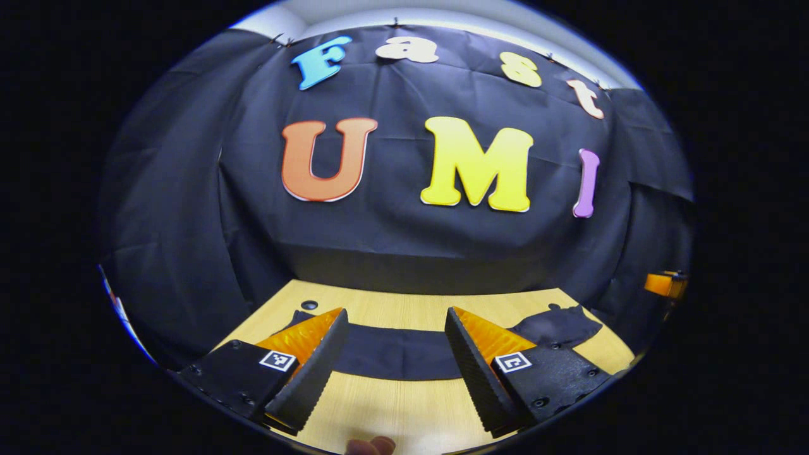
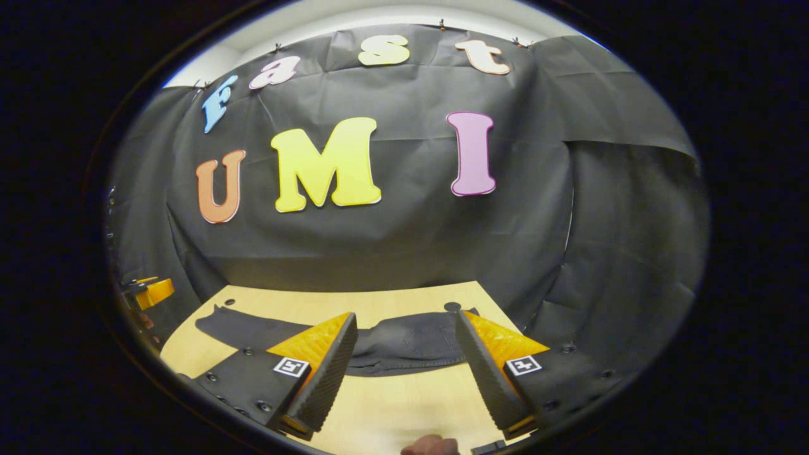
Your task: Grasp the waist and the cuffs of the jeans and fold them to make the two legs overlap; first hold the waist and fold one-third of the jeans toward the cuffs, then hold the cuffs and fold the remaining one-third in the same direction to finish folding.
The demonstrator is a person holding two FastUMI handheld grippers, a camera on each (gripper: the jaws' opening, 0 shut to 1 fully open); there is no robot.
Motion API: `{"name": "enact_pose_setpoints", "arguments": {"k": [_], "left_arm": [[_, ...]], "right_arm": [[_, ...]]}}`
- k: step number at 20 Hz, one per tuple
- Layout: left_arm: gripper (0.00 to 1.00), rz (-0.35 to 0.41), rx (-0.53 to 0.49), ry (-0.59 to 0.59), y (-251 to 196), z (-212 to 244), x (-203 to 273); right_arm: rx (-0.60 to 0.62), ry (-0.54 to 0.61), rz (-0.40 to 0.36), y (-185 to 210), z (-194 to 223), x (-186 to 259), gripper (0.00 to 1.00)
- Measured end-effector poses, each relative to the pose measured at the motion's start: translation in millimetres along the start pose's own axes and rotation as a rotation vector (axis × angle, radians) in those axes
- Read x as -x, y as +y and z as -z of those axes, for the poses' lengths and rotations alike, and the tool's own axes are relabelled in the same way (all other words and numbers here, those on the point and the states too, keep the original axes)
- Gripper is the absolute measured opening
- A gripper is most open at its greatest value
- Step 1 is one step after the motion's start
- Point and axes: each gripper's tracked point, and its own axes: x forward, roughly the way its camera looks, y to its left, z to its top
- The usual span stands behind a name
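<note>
Dark jeans [image 1: 398, 354] lie flat on the wooden table [image 1: 404, 411]; both claws [image 1: 395, 360] [image 2: 404, 363] gape wide, empty.

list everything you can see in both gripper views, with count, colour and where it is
jeans: one pair, dark, spread flat across the table beyond both grippers; also in the right gripper view
table: one, light wood, under the jeans, with a small dark hole near its far edge
booth wall: one, black cloth, behind the table
left gripper: one, open, above the table's near edge, nothing between its fingers
right gripper: one, open, likewise holding nothing
fingertip: person's, at the bottom of the left gripper view; another in the right gripper view
</note>
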Motion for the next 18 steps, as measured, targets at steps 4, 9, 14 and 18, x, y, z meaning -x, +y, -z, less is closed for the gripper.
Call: {"name": "enact_pose_setpoints", "arguments": {"k": [4,9,14,18], "left_arm": [[0.98,0.023,0.021,0.024,-24.6,4.6,1.4],[0.98,0.012,0.025,0.076,-36.2,2.6,-4.3],[0.99,-0.052,0.034,0.125,-32.4,0.3,-11.7],[0.99,-0.073,0.009,0.190,-36.5,15.1,-10.8]], "right_arm": [[-0.051,0.026,0.040,-25.9,10.6,-10.1,0.97],[-0.201,0.100,0.112,-80.3,51.2,-64.1,0.94],[-0.445,0.224,0.199,-139.3,128.2,-144.0,0.99],[-0.586,0.255,0.287,-182.3,163.3,-204.0,0.99]]}}
